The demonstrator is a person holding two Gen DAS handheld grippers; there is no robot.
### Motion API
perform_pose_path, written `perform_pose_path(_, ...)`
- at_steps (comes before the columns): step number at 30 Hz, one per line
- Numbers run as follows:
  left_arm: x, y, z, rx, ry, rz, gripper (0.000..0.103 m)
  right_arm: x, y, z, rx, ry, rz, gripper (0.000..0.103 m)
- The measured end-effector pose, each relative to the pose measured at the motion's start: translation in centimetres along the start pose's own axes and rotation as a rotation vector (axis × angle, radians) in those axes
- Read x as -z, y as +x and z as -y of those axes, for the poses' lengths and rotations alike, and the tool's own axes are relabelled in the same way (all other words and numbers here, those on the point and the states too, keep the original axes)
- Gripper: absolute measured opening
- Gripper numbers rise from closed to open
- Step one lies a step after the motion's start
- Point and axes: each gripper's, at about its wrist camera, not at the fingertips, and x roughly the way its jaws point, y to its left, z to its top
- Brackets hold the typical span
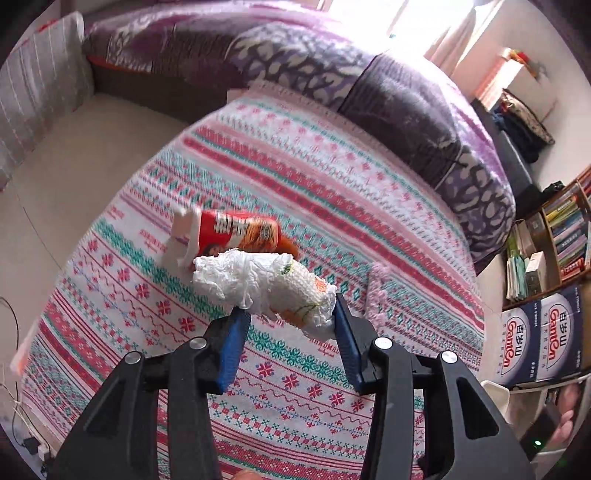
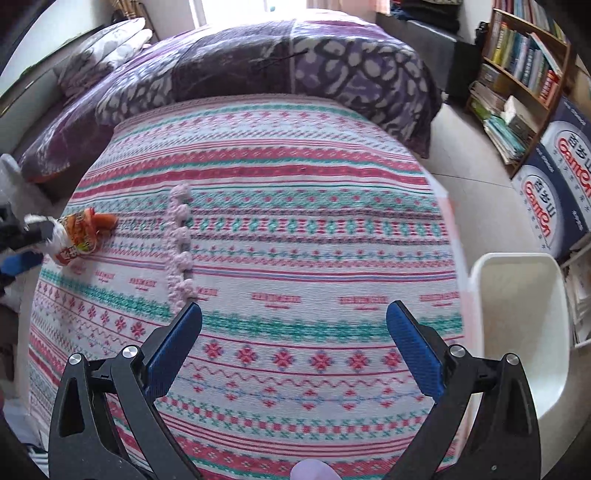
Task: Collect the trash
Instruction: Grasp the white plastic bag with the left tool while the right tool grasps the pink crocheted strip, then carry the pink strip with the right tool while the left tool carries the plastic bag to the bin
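Both wrist views above patterned bedspread (image 1: 295, 192), angled down, perhaps close

A big bed (image 2: 258, 236) fills the room, with a pink, red and green patterned cover and a purple blanket (image 2: 258, 62) bunched at the far end. Bright light comes in through a window with pale curtains (image 1: 454, 33) behind the bed. The floor (image 2: 469, 147) is pale, and a wooden bookshelf (image 2: 524, 70) full of books stands beside blue and white boxes (image 2: 554, 192).

The right gripper (image 2: 293, 317) hangs wide apart over the patterned bedspread (image 2: 295, 229), white bin (image 2: 517, 332) beside it.
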Motion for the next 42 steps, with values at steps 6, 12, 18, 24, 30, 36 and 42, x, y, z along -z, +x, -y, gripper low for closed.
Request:
perform_pose_path(6, -1.2, -5.1, -0.4, 0.010, 0.022, 0.139, 0.045, -1.2, 3.8, -5.1, -0.084, -0.037, -0.030, 0.088)
perform_pose_path(12, -1.7, -6.4, -1.4, 0.021, 0.002, 0.157, 0.045, -1.0, 6.2, -7.5, -0.050, -0.045, -0.052, 0.067)
perform_pose_path(18, -1.6, -6.6, -2.2, 0.009, -0.013, 0.156, 0.045, -1.6, 5.2, -7.3, -0.037, -0.047, -0.027, 0.021)
perform_pose_path(24, -1.4, -7.2, -1.5, 0.016, -0.003, 0.180, 0.045, -3.7, 0.1, -5.8, -0.057, -0.013, 0.087, 0.021)
perform_pose_path(30, -0.4, -8.4, 0.7, -0.003, 0.049, 0.245, 0.045, -5.0, -6.5, -3.9, -0.065, 0.011, 0.238, 0.021)
perform_pose_path(36, 1.1, -9.5, 3.0, -0.002, 0.090, 0.305, 0.045, -4.6, -10.7, -0.8, -0.053, 0.025, 0.318, 0.022)
perform_pose_path(42, 3.2, -10.0, 5.8, -0.015, 0.150, 0.357, 0.045, -3.2, -12.4, 1.6, 0.008, 0.048, 0.345, 0.022)
